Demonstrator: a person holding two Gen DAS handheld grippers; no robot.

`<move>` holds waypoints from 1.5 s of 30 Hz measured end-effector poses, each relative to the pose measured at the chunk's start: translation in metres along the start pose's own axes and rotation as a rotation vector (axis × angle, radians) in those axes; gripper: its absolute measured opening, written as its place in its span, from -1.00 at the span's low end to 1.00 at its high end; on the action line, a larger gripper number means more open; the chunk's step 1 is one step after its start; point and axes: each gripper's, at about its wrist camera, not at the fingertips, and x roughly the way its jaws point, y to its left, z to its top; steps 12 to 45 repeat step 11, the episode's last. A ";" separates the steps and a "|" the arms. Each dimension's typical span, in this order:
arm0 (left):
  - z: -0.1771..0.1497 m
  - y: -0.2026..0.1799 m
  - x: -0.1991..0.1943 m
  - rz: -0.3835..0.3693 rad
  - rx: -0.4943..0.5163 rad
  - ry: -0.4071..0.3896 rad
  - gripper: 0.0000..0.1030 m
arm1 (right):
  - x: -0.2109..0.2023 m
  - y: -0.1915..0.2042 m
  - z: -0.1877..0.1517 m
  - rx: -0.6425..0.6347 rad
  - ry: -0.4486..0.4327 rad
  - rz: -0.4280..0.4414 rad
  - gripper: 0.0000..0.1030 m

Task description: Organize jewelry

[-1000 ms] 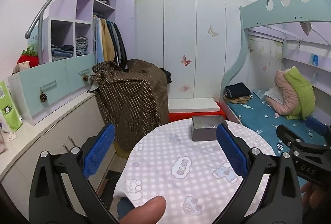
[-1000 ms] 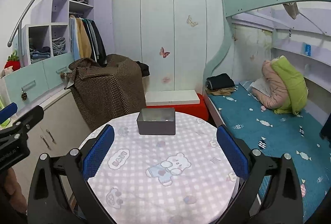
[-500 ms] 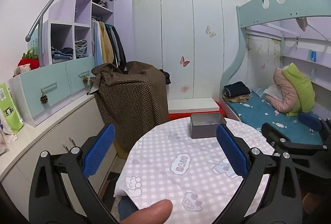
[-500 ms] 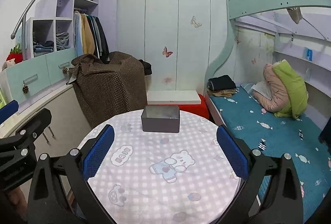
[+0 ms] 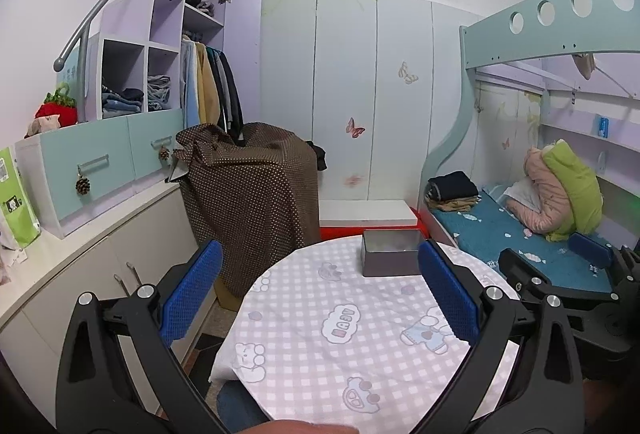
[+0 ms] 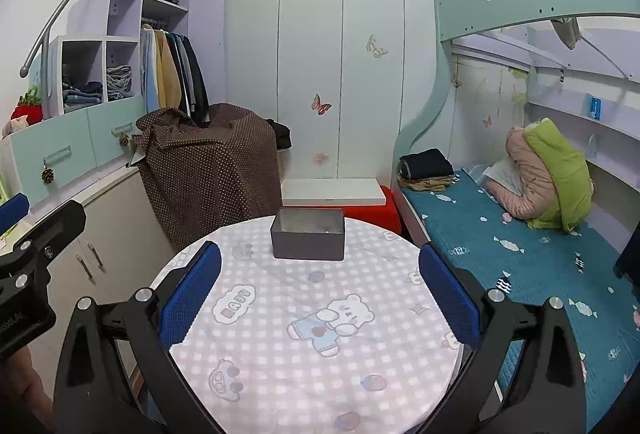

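Round checkered tablecloth (image 6: pixel 304 346); rectangular grey metal box (image 6: pixel 308 236); textured blue fingers (image 6: pixel 190 294) spread.

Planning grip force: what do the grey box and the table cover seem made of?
The box looks like matte grey metal, maybe tin: thin straight walls, dull sheen inside. The table cover looks like soft printed cotton, draping at the edge.

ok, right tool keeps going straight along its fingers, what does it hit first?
Likely the open dark grey rectangular metal box on the checked tablecloth; it sits centred ahead of the open right tool. Nothing lies between, though height over the cloth is unclear.
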 end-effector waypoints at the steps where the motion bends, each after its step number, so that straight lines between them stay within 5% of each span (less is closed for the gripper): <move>1: 0.001 0.000 -0.001 0.001 -0.001 0.000 0.91 | 0.000 0.000 -0.001 0.000 0.001 0.001 0.85; 45: 0.001 -0.003 0.000 0.011 0.003 0.010 0.91 | -0.001 -0.003 0.001 0.003 -0.007 -0.002 0.85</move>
